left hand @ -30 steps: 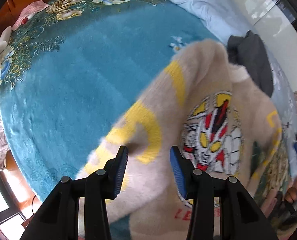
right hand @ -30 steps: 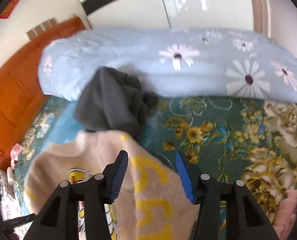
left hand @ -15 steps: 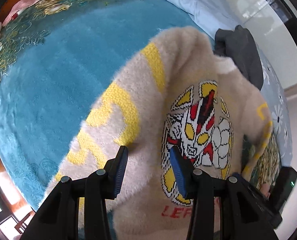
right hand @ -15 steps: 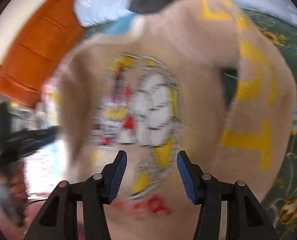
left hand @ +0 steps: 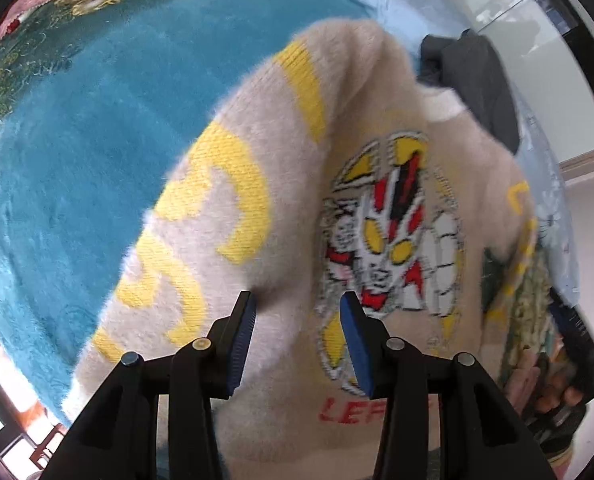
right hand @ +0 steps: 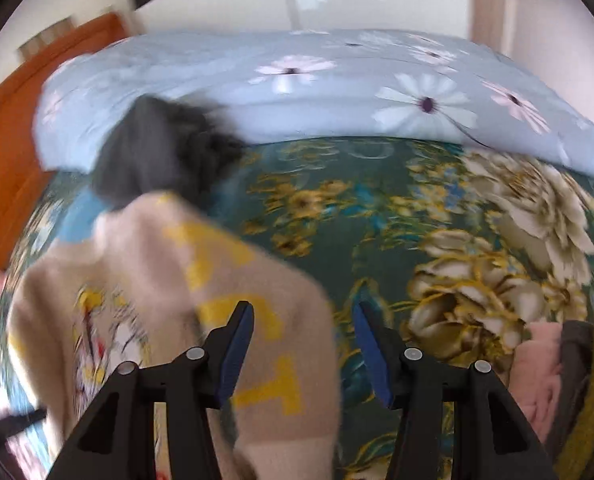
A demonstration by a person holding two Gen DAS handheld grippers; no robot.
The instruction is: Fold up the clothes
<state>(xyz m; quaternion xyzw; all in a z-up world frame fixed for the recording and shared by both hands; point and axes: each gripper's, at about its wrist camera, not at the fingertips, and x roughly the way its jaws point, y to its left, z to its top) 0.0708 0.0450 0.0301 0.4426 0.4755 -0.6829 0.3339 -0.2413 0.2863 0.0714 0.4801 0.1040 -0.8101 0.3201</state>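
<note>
A fuzzy beige sweater (left hand: 297,184) with yellow letters and a red, yellow and white hero figure lies spread on the teal bed blanket (left hand: 77,140). My left gripper (left hand: 297,312) is open and empty, just above the sweater between its left sleeve and chest. In the right wrist view the sweater (right hand: 145,280) sits at lower left, and my right gripper (right hand: 303,320) is open and empty over its right sleeve edge. The right gripper also shows at the far right of the left wrist view (left hand: 573,332).
A dark grey garment (right hand: 157,156) lies beyond the sweater's collar, against a light blue daisy quilt (right hand: 337,92). The floral bedspread (right hand: 457,260) spreads to the right. Pink and mustard clothes (right hand: 577,360) pile at the right edge. An orange wooden headboard (right hand: 1,140) stands at left.
The right gripper swung down over the sweater's chest and back up to the sleeve side. The left gripper moved in closer over the sweater. Both stayed open.
</note>
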